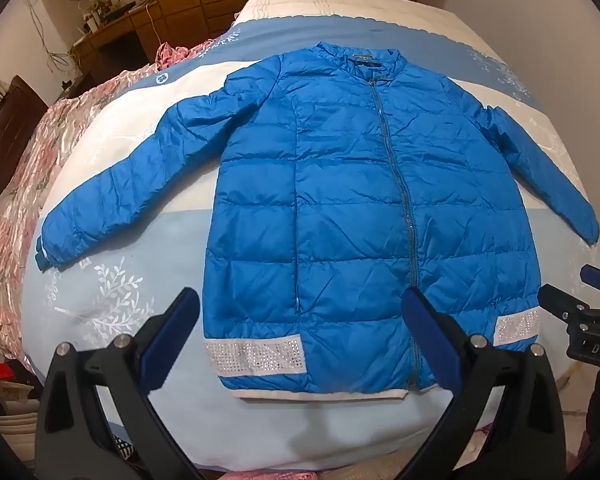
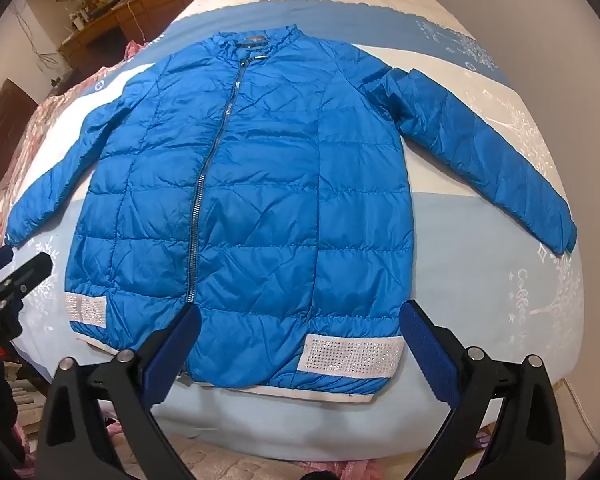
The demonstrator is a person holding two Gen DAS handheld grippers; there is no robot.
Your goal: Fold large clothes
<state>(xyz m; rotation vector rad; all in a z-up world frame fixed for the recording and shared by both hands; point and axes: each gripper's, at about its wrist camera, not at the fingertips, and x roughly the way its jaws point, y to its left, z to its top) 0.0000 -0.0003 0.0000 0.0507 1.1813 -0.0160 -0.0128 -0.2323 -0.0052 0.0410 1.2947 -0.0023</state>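
A blue quilted puffer jacket (image 1: 340,200) lies flat and zipped on the bed, front up, collar far, both sleeves spread out to the sides. White studded bands run along its hem. It also shows in the right wrist view (image 2: 260,184). My left gripper (image 1: 300,304) is open and empty, hovering above the hem's left half. My right gripper (image 2: 300,316) is open and empty above the hem's right half; it also shows at the right edge of the left wrist view (image 1: 568,292). The left gripper shows at the left edge of the right wrist view (image 2: 16,264).
The bed has a light blue and white bedspread (image 1: 140,280) with leaf print. A pink patterned quilt (image 1: 16,208) is bunched along the bed's left side. A wooden desk (image 1: 112,28) and cupboards stand beyond the bed.
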